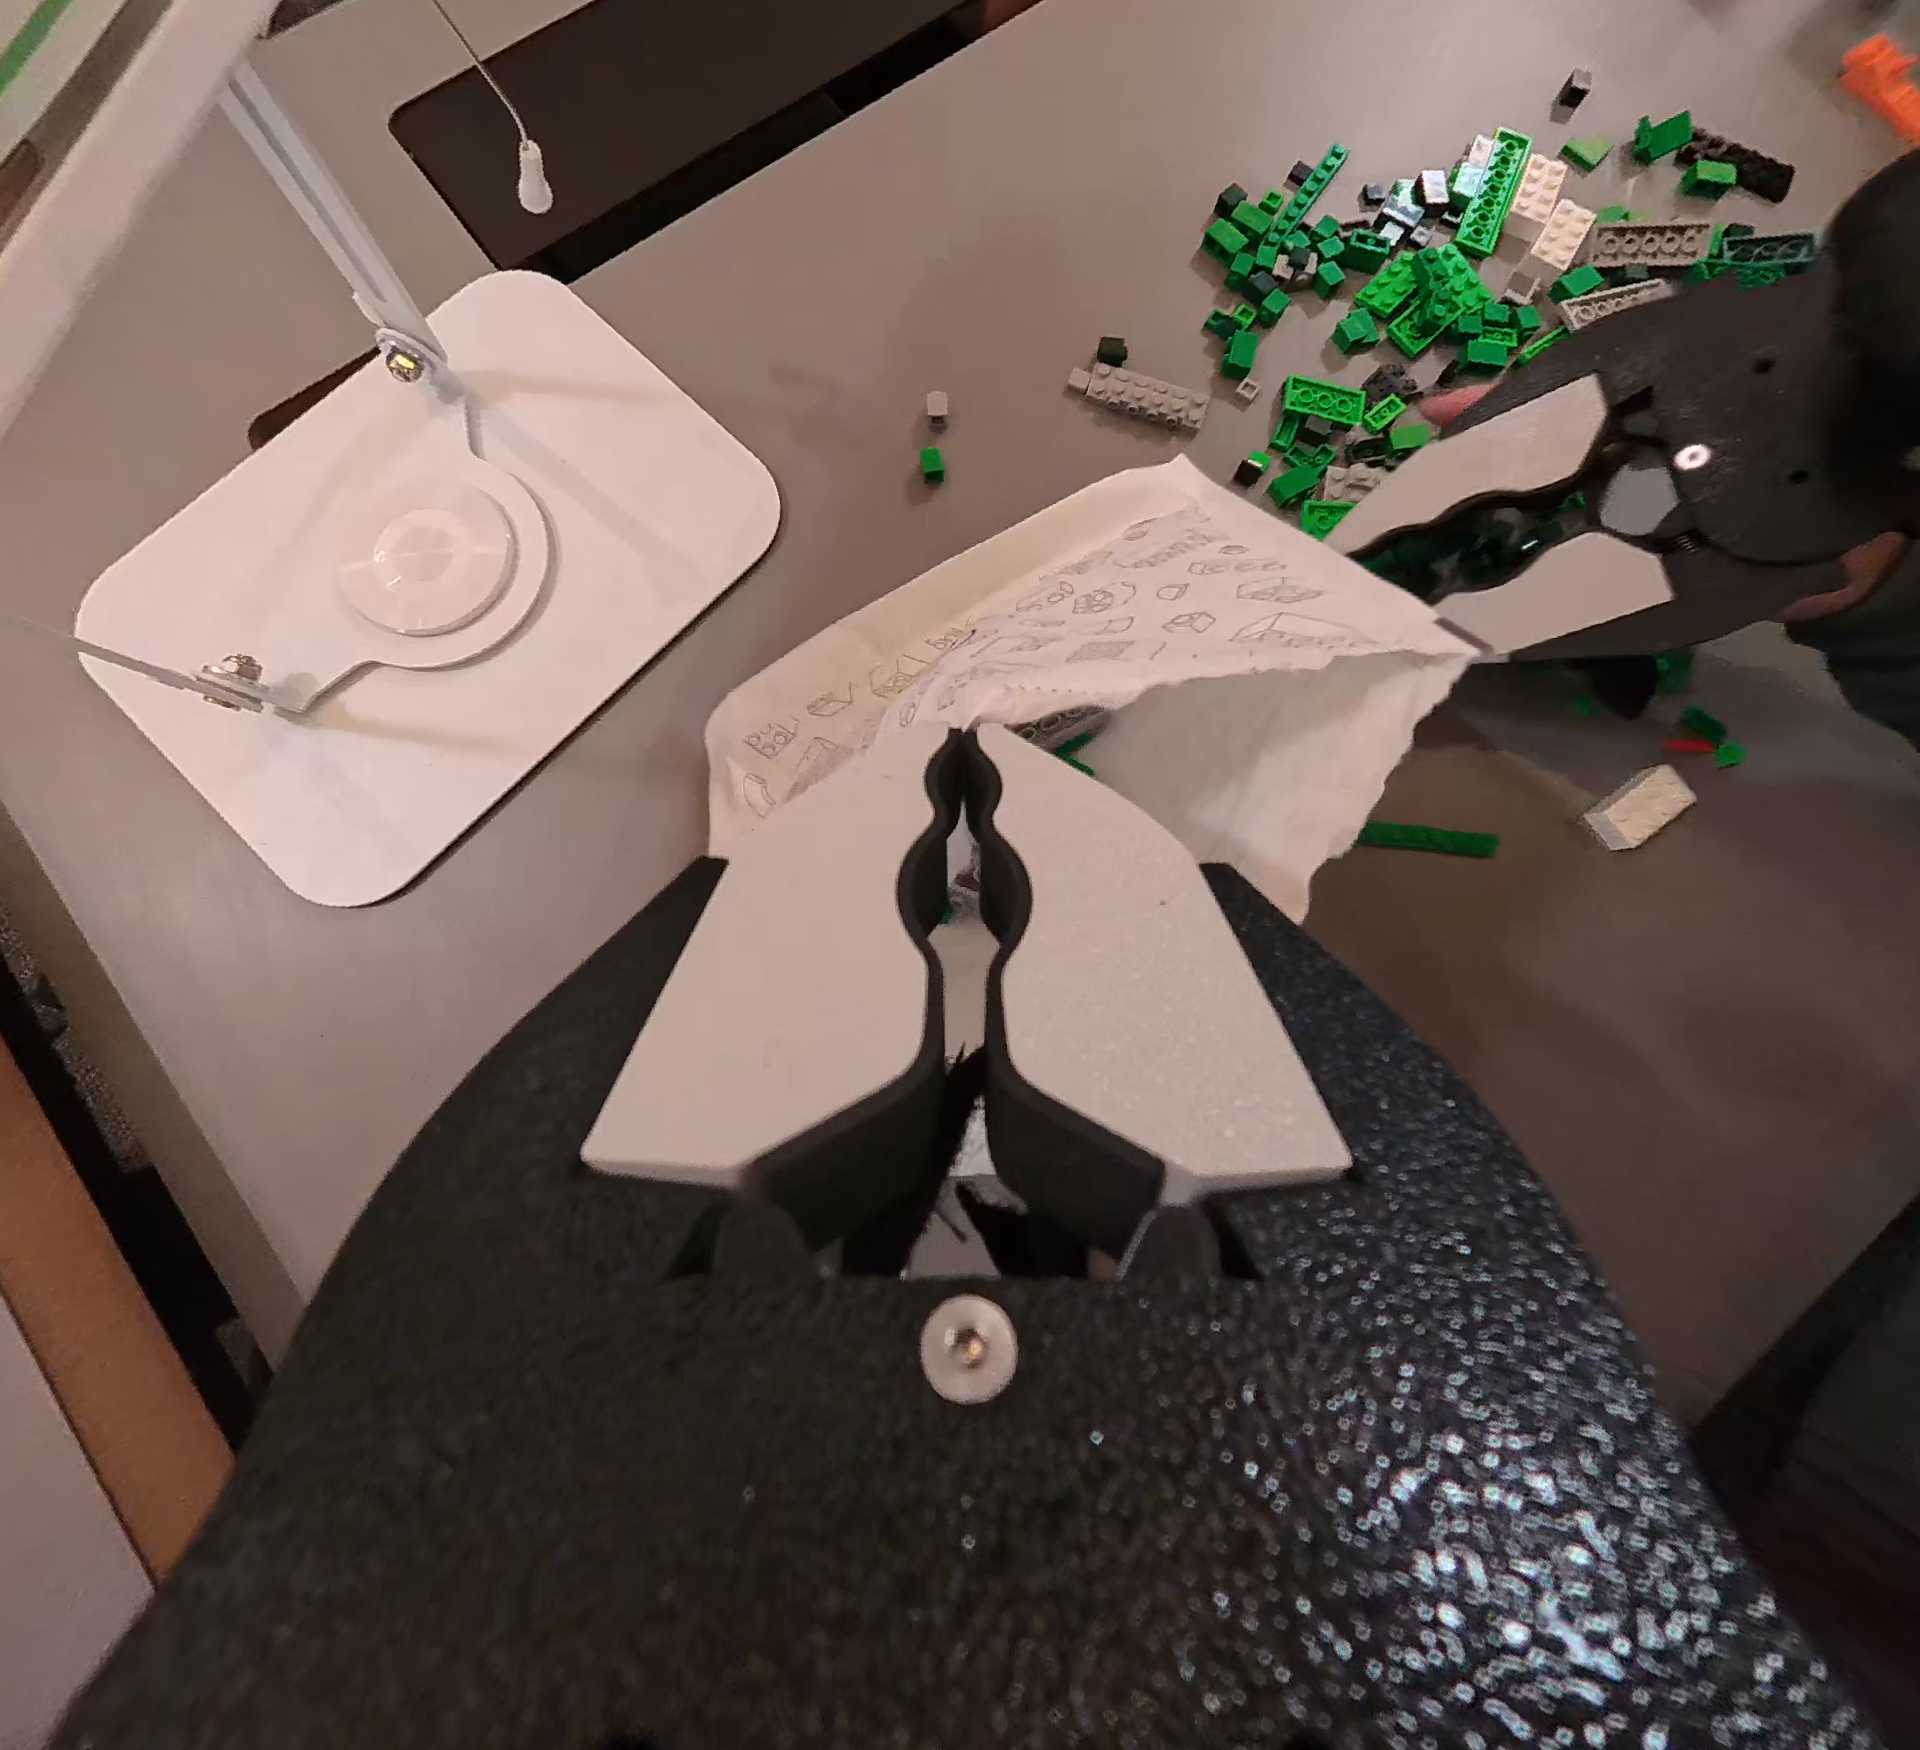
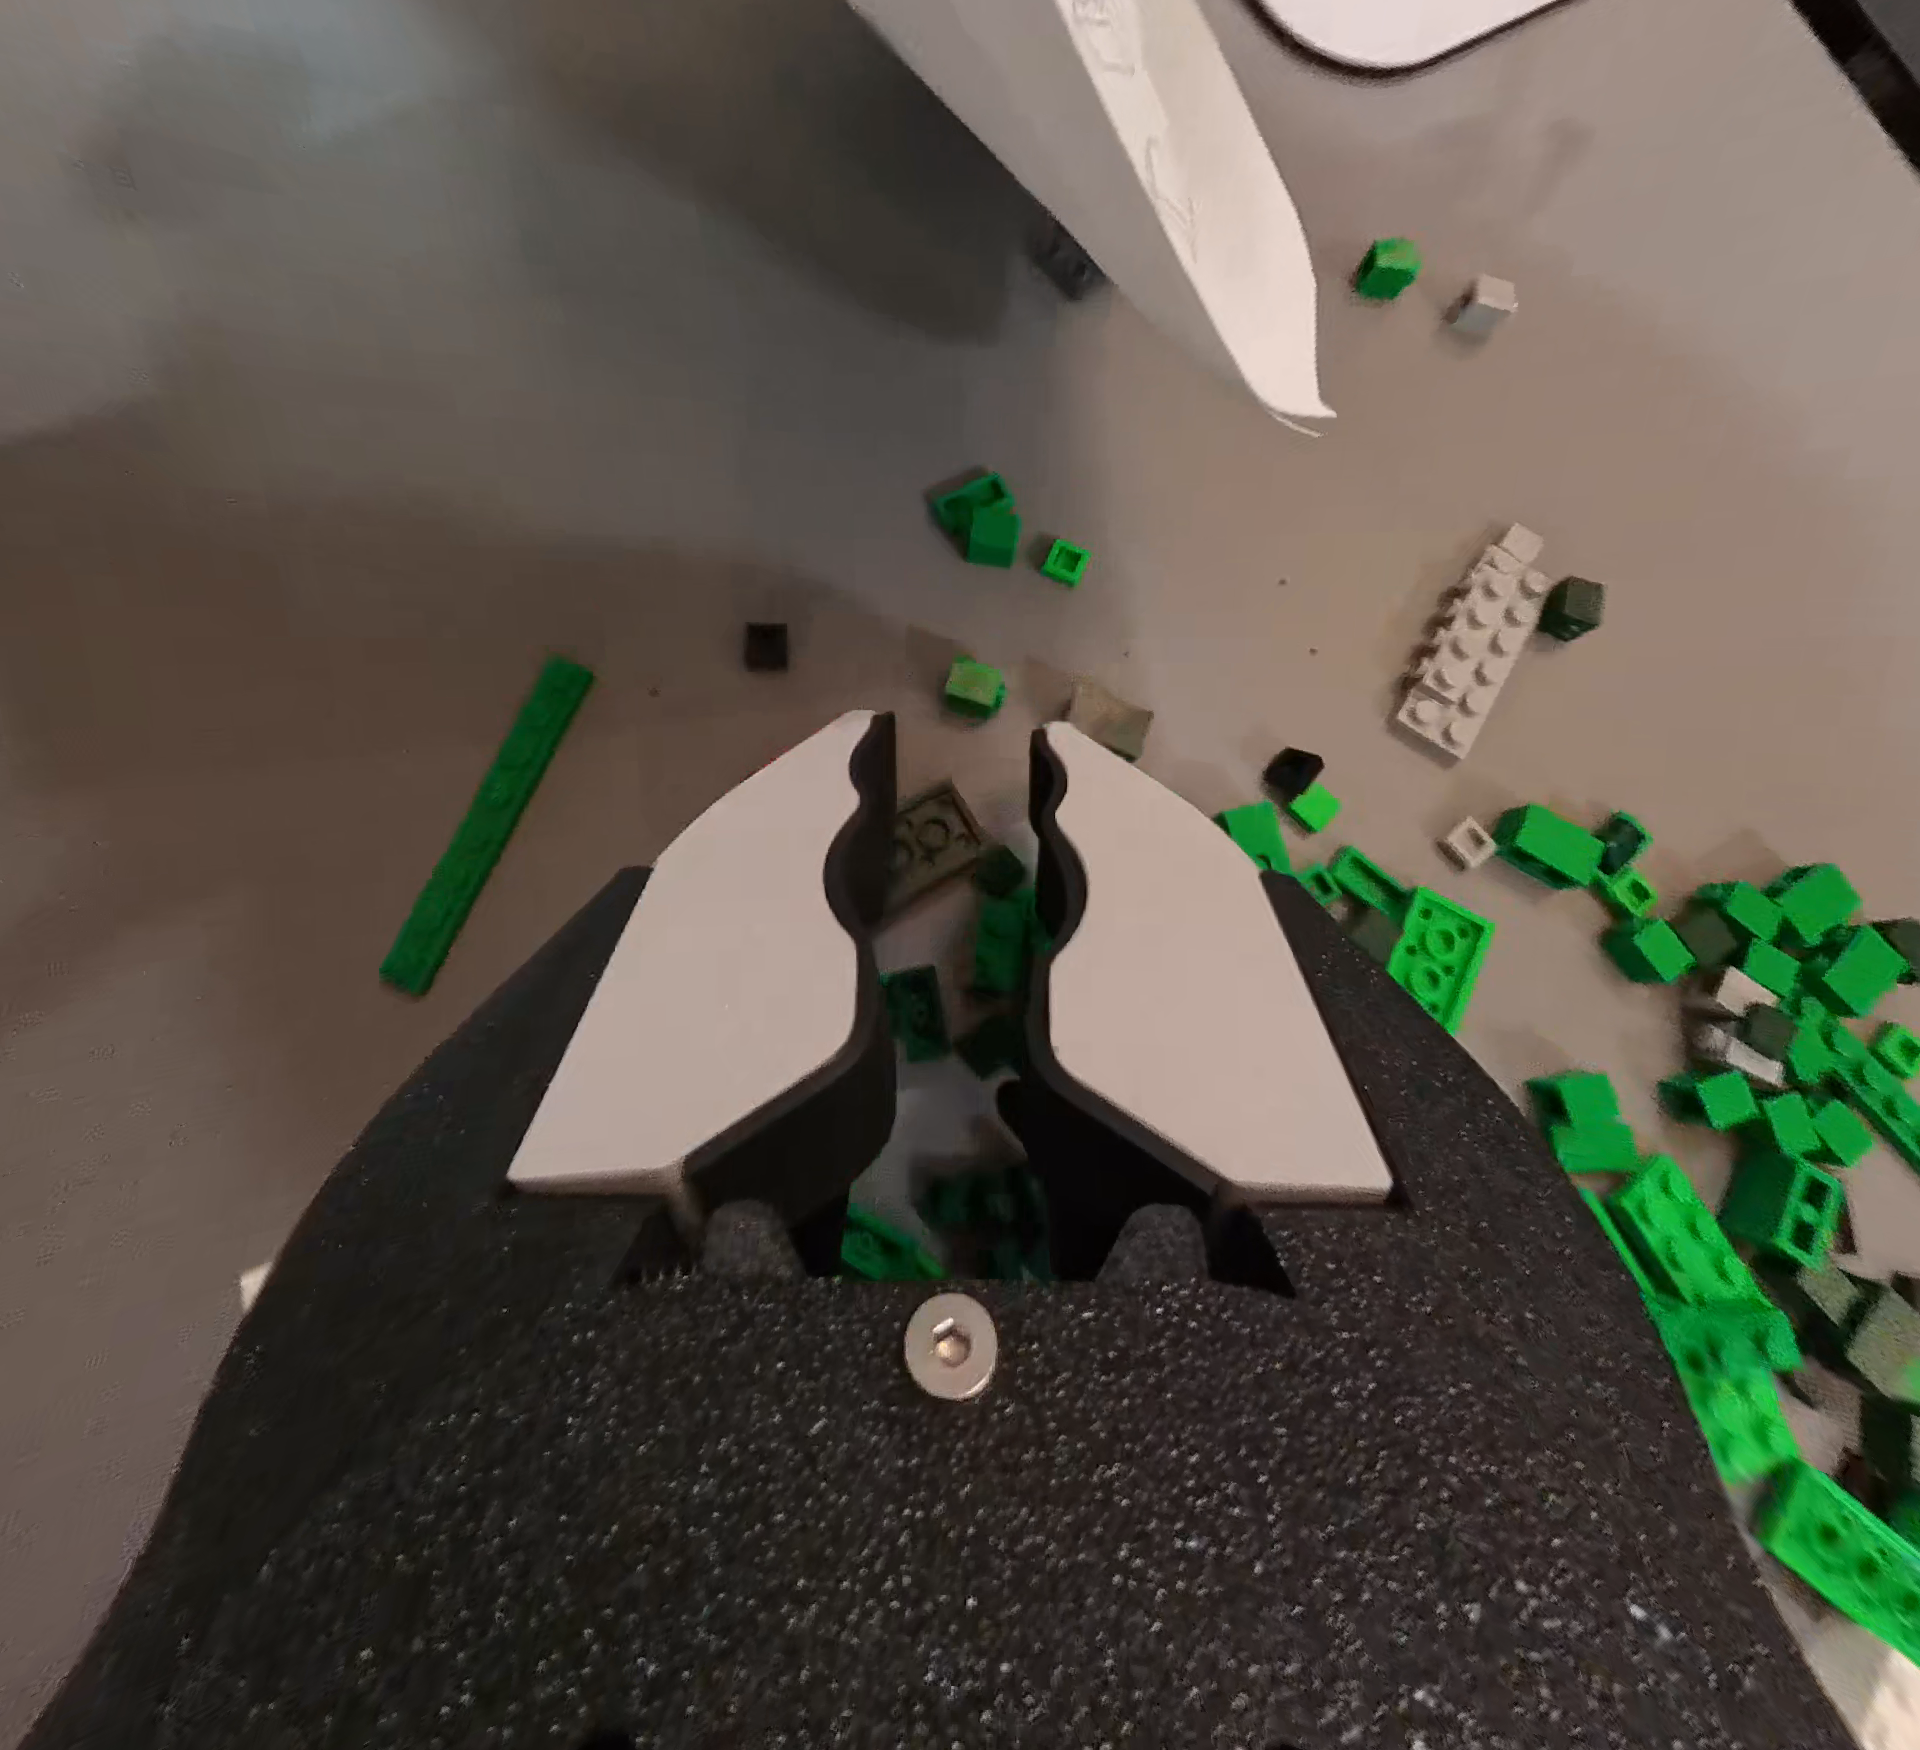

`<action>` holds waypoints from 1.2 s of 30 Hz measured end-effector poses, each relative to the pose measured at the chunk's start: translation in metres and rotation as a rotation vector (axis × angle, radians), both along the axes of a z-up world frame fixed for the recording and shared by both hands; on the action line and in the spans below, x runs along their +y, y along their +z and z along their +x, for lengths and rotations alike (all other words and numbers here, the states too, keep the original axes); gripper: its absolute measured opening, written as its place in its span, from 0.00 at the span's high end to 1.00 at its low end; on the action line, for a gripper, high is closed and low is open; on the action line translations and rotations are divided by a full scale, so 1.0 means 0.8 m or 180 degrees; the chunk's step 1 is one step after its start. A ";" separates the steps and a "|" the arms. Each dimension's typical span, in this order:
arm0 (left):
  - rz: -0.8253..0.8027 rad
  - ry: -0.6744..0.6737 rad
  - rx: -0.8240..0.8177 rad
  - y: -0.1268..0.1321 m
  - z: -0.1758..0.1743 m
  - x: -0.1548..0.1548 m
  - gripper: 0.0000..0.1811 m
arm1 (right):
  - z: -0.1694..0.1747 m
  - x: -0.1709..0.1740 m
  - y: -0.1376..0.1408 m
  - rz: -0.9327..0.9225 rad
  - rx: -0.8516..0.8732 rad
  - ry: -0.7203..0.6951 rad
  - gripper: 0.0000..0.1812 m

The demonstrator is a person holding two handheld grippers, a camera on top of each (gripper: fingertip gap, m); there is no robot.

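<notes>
Paper bag (image 1: 1049,630), white and printed with small line drawings, is held off the grey bench (image 1: 935,142) in the middle of the left wrist view. The left hand-held gripper (image 1: 964,744) has its fingers pressed together on the bag's torn edge, pinching it. The bag's mouth hangs open toward the lower right of that frame, and how much is left inside cannot be seen.

The right hand-held gripper (image 2: 961,734) has its fingers spread with a clear gap between them and grips nothing. In the left wrist view it sits at the right edge of the frame, close to the bag's far corner; whether it touches the paper there cannot be told. In its own view it hovers above loose bricks.

A spread of bricks (image 1: 1455,277), mostly green with some grey, white and black, lies across the upper right of the left wrist view. A long green flat strip (image 2: 488,822) lies apart at the left of the right wrist view, and a grey studded brick (image 2: 1470,651) at the right.

A white lamp base (image 1: 312,661) stands on the bench at the left of the left wrist view.
</notes>
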State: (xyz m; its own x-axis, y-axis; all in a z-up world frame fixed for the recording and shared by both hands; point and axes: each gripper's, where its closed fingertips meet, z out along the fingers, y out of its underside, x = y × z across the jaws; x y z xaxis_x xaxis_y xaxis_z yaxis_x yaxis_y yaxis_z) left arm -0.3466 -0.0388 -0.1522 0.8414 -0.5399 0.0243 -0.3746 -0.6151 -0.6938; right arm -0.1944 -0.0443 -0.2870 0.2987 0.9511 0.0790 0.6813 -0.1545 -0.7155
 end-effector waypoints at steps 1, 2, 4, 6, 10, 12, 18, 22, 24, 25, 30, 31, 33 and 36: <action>-0.0015 0.0002 0.0015 -0.001 0.000 0.000 1.00 | -0.005 -0.001 -0.003 -0.0047 -0.0009 0.0010 0.87; -0.0017 0.0004 0.0030 -0.002 0.000 0.000 1.00 | -0.011 0.000 -0.004 -0.0082 0.0012 0.0015 0.88; -0.0008 -0.0007 0.0039 -0.001 0.002 0.000 1.00 | -0.018 0.003 -0.005 -0.0135 0.0022 0.0003 0.88; 0.0009 -0.0016 0.0040 0.000 0.003 -0.001 1.00 | -0.020 0.008 -0.011 -0.0146 -0.0099 -0.0023 0.94; 0.0012 -0.0029 0.0017 0.002 0.004 -0.002 1.00 | -0.027 0.010 0.012 0.0139 -0.0017 0.0050 0.96; 0.0014 -0.0026 0.0011 0.002 0.004 -0.002 1.00 | -0.036 0.008 0.059 0.0707 0.0341 0.0148 0.96; -0.0012 -0.0048 0.0017 0.001 0.009 -0.002 1.00 | -0.073 -0.050 0.187 0.2279 0.1171 0.0846 0.96; -0.0040 -0.0106 0.0067 -0.002 0.018 -0.003 1.00 | -0.117 -0.079 0.213 0.2525 0.1236 0.1179 0.95; -0.0037 -0.0120 0.0093 -0.002 0.021 -0.003 1.00 | -0.140 -0.078 0.210 0.2642 0.1047 0.1255 0.95; -0.0029 -0.0116 0.0107 -0.002 0.022 -0.003 1.00 | -0.150 -0.075 0.203 0.2652 0.0899 0.1289 0.95; -0.0029 -0.0114 0.0120 -0.001 0.025 -0.004 1.00 | -0.174 -0.066 0.167 0.2724 0.0310 0.1389 0.94; -0.0023 -0.0117 0.0119 -0.001 0.025 -0.004 1.00 | -0.175 -0.066 0.162 0.2725 0.0279 0.1415 0.94; -0.0021 -0.0115 0.0138 -0.001 0.025 -0.004 1.00 | -0.175 -0.064 0.155 0.2673 0.0256 0.1430 0.93; -0.0033 -0.0120 0.0147 -0.002 0.026 -0.004 1.00 | -0.168 -0.061 0.159 0.2611 0.0331 0.1402 0.91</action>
